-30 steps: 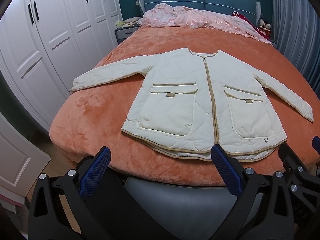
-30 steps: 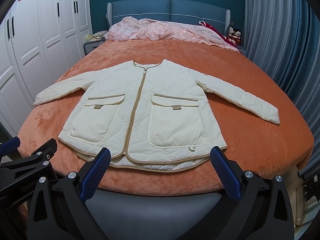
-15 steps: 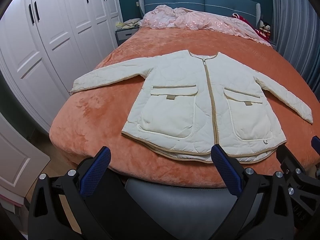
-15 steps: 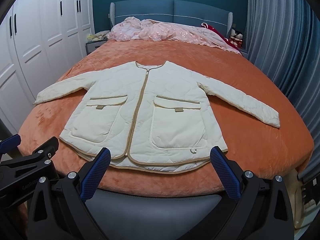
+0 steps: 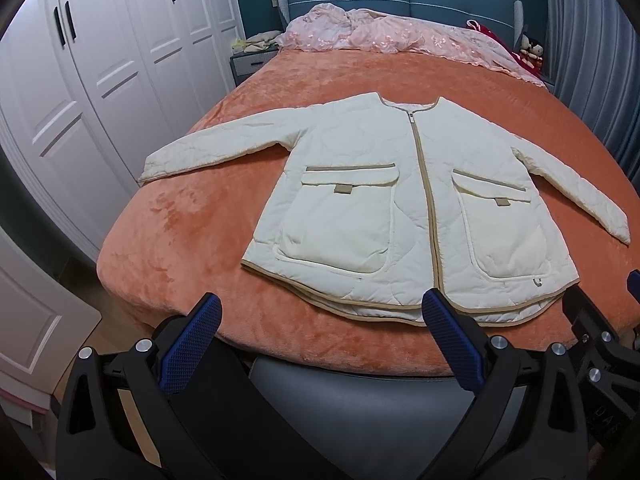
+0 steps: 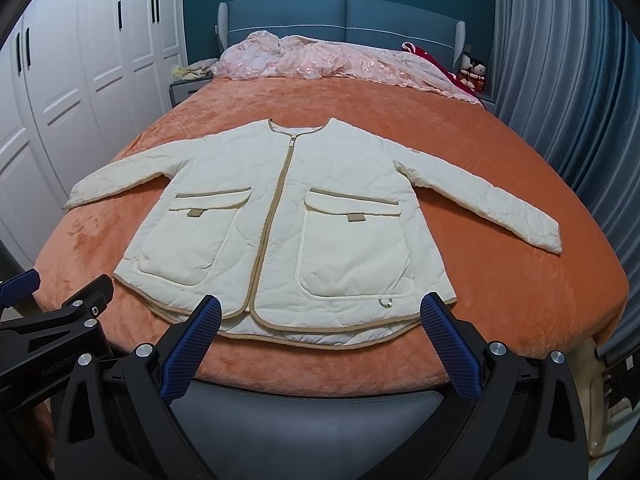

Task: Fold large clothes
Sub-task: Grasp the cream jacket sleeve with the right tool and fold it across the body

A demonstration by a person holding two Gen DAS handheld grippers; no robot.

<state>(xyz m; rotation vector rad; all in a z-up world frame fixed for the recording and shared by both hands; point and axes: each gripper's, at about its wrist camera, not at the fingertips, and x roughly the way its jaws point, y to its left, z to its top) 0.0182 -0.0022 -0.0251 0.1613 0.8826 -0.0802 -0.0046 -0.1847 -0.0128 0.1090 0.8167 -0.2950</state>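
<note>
Fold not started, by the look of it: cream quilted jacket (image 6: pixel 288 224) lies front-up and zipped on the orange bedspread (image 6: pixel 500 304), fully spread, collar toward 12 o'clock (headboard end), hem toward 6 at the foot edge of the bed. Both sleeves out flat, one cuff (image 6: pixel 74 198) reaching to about 9 in the right wrist view, the other cuff (image 6: pixel 548 238) to about 3. No crease or flap turned over anywhere, so every fold is left: sleeves in, sides in, then hem to collar, I'd guess. Pose: both grippers hover off the foot of the bed, just short of the hem, aimed along the jacket toward 12. Left gripper (image 5: pixel 322 338) sits roughly in front of the left half of the hem; right gripper (image 6: pixel 320 338) is centred on the zip end. Jaws on both are spread wide, blue pads (image 6: pixel 192 344) well apart, nothing between them, no contact with fabric. Each shows in the other's view at the frame edge, so they're side by side. Pink bedding (image 6: pixel 340 60) is bunched at 12, clear of the jacket.
</note>
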